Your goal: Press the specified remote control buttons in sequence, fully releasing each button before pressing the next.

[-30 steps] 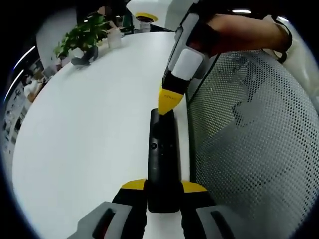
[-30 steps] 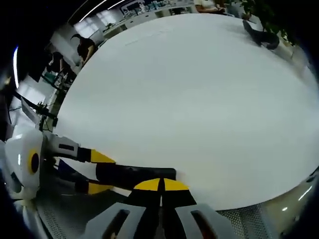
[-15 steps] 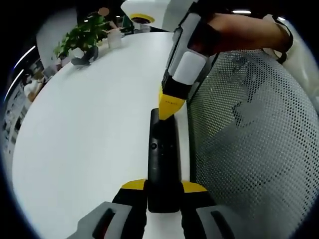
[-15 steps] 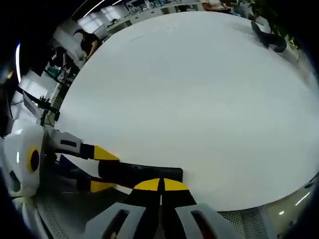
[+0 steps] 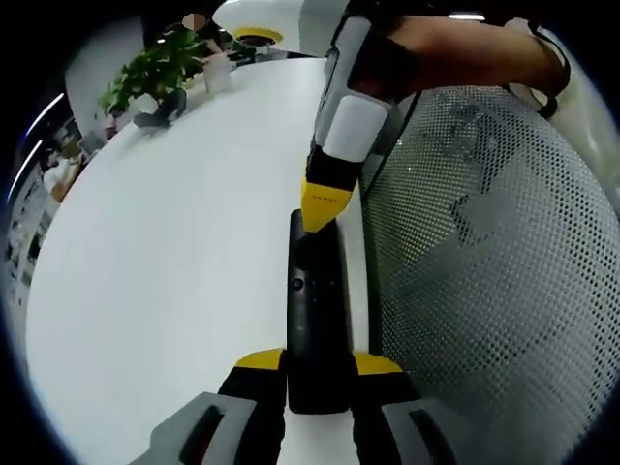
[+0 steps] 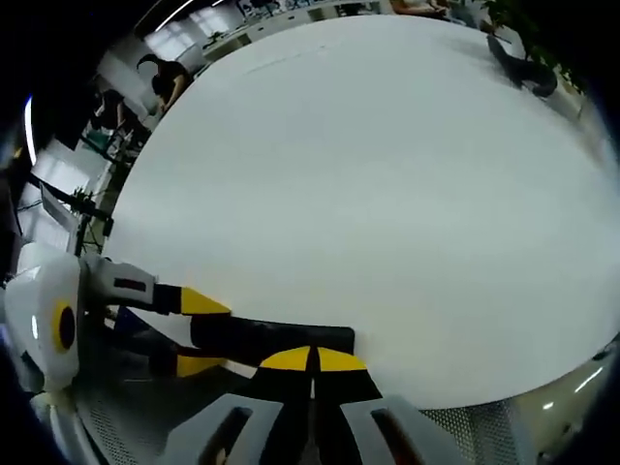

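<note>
Left hand-held gripper [image 5: 317, 372] gripped the black remote control [image 5: 315, 315] by its near end. One yellow-tipped jaw sat on each side of it, both touching it. The remote lay flat on the white worktop [image 5: 165, 252], close to the worktop's edge, and it ran along that edge. A small round button showed on the remote's top face, about halfway along it.

In the left gripper view, the right hand-held gripper [image 5: 320, 208] came down from above with its jaws closed together into one yellow point. That point touched the far end of the remote. A person's hand [image 5: 455, 53] held that gripper from behind. A grey mesh chair back [image 5: 484, 281] stood just beside the worktop's edge, next to the remote.

In the right gripper view, the right hand-held gripper's [image 6: 312, 360] two yellow tips were pressed tight together, right at the end of the remote control [image 6: 266, 341]. The left hand-held gripper [image 6: 184, 334] reached in from the side and held the remote's other end between its yellow jaws.

At the far edge of the worktop stood a green potted plant [image 5: 155, 73], a small white cup [image 5: 219, 76] and a dark curved thing [image 6: 518, 68] that I could not make out.
</note>
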